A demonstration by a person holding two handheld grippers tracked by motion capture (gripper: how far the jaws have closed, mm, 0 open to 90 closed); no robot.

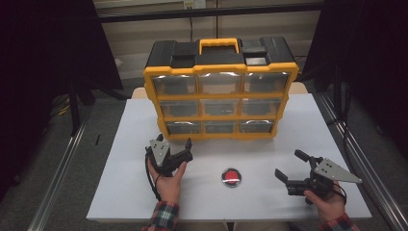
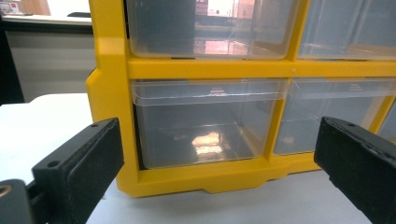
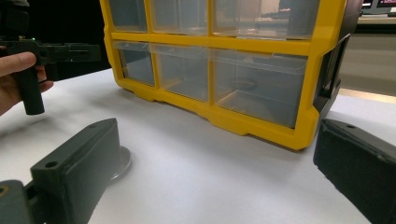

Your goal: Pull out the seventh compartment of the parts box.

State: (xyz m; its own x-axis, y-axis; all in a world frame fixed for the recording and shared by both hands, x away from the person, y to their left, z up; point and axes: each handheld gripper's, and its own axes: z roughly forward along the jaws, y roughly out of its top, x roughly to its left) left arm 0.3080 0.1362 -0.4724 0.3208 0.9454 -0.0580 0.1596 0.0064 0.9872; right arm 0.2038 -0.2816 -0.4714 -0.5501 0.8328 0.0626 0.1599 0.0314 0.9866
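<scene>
Standing at the back of a white bench (image 1: 125, 192) is a yellow and black drawer cabinet (image 1: 220, 87) with nine clear plastic drawers in three rows of three, all pushed in. The left hand-held gripper (image 1: 174, 147), held upright in the person's left hand (image 1: 168, 185), hovers just in front of the cabinet's bottom-left drawer (image 1: 183, 127). Its jaws are spread wide and hold nothing; in the left gripper view they frame that drawer (image 2: 205, 123) without touching it. The right hand-held gripper (image 1: 289, 167) sits low near the bench's right front, well apart from the cabinet, in the right hand (image 1: 329, 204). Its jaws are also wide open and empty, pointing left towards a small round red disc with a silver rim (image 1: 231, 177) that lies on the bench between the two hands. In the right gripper view the disc's rim (image 3: 122, 162) peeks out beside the left jaw.
</scene>
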